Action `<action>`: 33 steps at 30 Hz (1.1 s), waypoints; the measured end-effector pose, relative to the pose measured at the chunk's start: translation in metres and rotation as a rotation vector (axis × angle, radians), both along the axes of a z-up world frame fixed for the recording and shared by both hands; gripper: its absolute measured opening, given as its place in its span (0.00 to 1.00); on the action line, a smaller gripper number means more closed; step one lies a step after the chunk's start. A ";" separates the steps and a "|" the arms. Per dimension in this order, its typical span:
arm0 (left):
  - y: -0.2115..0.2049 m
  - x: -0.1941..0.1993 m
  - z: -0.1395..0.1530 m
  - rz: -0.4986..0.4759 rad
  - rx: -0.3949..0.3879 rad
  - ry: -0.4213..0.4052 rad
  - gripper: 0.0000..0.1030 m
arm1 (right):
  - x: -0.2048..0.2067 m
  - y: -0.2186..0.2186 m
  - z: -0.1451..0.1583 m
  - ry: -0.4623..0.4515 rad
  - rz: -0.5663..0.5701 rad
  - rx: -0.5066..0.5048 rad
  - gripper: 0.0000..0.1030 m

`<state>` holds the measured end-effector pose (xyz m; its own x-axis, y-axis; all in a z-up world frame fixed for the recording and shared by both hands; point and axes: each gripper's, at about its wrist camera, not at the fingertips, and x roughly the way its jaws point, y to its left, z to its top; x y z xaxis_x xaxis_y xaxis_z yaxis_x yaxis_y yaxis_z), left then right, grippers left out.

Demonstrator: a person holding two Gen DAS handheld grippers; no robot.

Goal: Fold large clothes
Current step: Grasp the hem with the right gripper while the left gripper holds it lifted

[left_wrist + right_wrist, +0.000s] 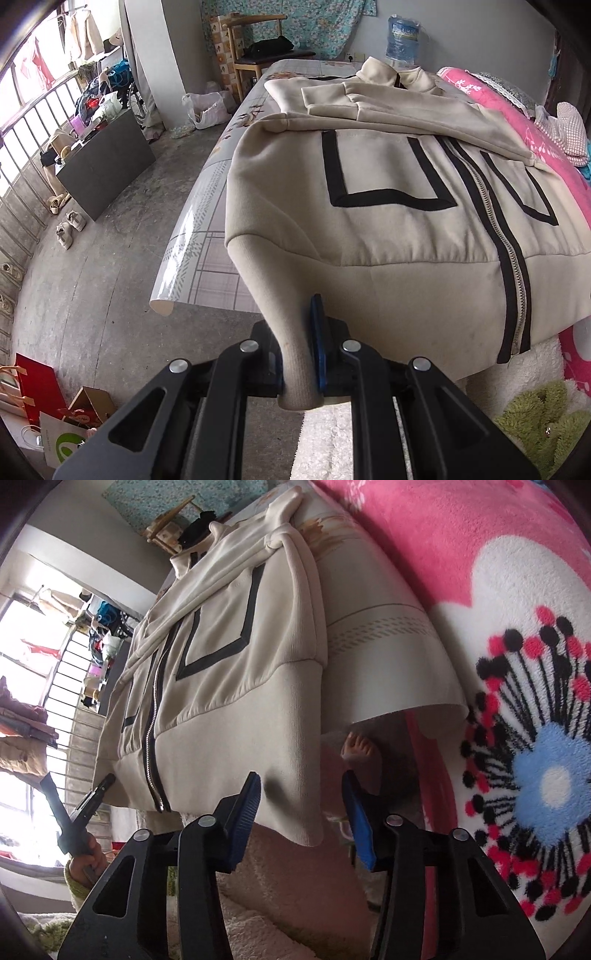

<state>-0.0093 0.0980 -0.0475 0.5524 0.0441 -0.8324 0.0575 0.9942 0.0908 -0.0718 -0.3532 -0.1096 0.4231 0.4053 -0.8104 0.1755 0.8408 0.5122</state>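
Note:
A cream zip-up jacket [388, 229] with black trim lies front up on the covered table [207, 229], one sleeve [406, 110] folded across its chest. My left gripper [299, 354] is shut on the ribbed hem corner that hangs over the near left edge. In the right wrist view the same jacket [229, 686] hangs over the table edge [406, 701]. My right gripper [301, 805] stands open. The other hem corner [303, 823] lies between its blue pads [245, 805], and neither pad presses on it.
A pink flowered blanket [517, 122] lies along the table's right side [480, 590]. A wooden chair [255, 55] and a water bottle [402, 37] stand beyond the far end. Shoes [70, 225] and paper bags [37, 387] sit on the floor at left. A bare foot [360, 747] shows under the table.

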 end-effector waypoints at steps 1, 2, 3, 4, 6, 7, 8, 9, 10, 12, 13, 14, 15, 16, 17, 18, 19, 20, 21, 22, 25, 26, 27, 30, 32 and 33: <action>-0.001 0.000 0.000 0.002 0.009 0.001 0.12 | 0.000 0.001 0.000 0.002 0.008 0.000 0.34; -0.002 0.000 0.001 0.003 0.015 0.002 0.12 | 0.000 0.002 0.000 0.003 0.013 0.001 0.28; -0.003 0.000 0.002 0.005 0.018 0.002 0.12 | 0.000 0.004 0.000 0.004 0.018 0.001 0.21; -0.003 0.000 0.002 0.007 0.020 0.003 0.12 | 0.000 0.006 0.000 0.005 0.024 -0.003 0.19; -0.004 0.001 0.004 0.009 0.022 0.004 0.12 | 0.000 0.008 0.003 0.002 0.033 -0.021 0.12; -0.004 0.001 0.004 0.010 0.022 0.006 0.12 | 0.000 0.010 0.005 -0.001 0.040 -0.028 0.12; -0.004 0.001 0.004 0.011 0.022 0.008 0.12 | 0.002 0.011 0.007 -0.004 0.046 -0.036 0.11; -0.004 0.002 0.004 0.011 0.022 0.010 0.12 | 0.002 0.012 0.009 -0.006 0.050 -0.045 0.11; -0.004 0.002 0.004 0.011 0.022 0.010 0.12 | 0.002 0.013 0.010 -0.009 0.053 -0.051 0.11; -0.004 0.002 0.005 0.012 0.021 0.010 0.12 | 0.002 0.016 0.012 -0.014 0.058 -0.062 0.11; -0.004 0.002 0.005 0.012 0.020 0.010 0.12 | 0.003 0.017 0.012 -0.015 0.060 -0.068 0.11; -0.004 0.003 0.005 0.012 0.019 0.009 0.12 | 0.003 0.017 0.012 -0.018 0.063 -0.073 0.10; -0.005 0.003 0.005 0.012 0.019 0.009 0.12 | 0.003 0.017 0.013 -0.021 0.065 -0.078 0.10; -0.005 0.003 0.005 0.013 0.019 0.010 0.12 | 0.004 0.018 0.013 -0.021 0.067 -0.083 0.09; -0.005 0.003 0.005 0.013 0.019 0.011 0.12 | 0.003 0.018 0.013 -0.023 0.067 -0.085 0.09; -0.005 0.003 0.006 0.012 0.018 0.011 0.12 | 0.003 0.017 0.014 -0.025 0.069 -0.085 0.08; -0.005 0.002 0.006 0.012 0.017 0.010 0.12 | 0.003 0.018 0.015 -0.028 0.072 -0.088 0.08; -0.006 0.002 0.007 0.012 0.016 0.010 0.12 | 0.003 0.017 0.016 -0.029 0.074 -0.091 0.08; -0.006 0.003 0.008 0.011 0.015 0.008 0.12 | 0.004 0.018 0.016 -0.030 0.075 -0.093 0.08; -0.007 0.003 0.008 0.010 0.016 0.006 0.12 | 0.004 0.019 0.016 -0.029 0.075 -0.093 0.08; -0.008 0.002 0.008 0.010 0.018 0.005 0.12 | 0.006 0.020 0.015 -0.025 0.074 -0.095 0.08; -0.008 0.002 0.008 0.011 0.019 0.006 0.12 | 0.006 0.020 0.014 -0.021 0.074 -0.098 0.08; -0.008 0.002 0.008 0.012 0.019 0.007 0.12 | 0.006 0.020 0.014 -0.017 0.074 -0.099 0.10; -0.008 0.002 0.008 0.011 0.019 0.006 0.12 | 0.009 0.021 0.012 -0.010 0.072 -0.102 0.11; -0.008 0.002 0.008 0.011 0.019 0.006 0.12 | 0.010 0.022 0.011 -0.006 0.074 -0.109 0.12; -0.008 0.003 0.008 0.012 0.019 0.007 0.12 | 0.011 0.022 0.011 -0.005 0.076 -0.111 0.12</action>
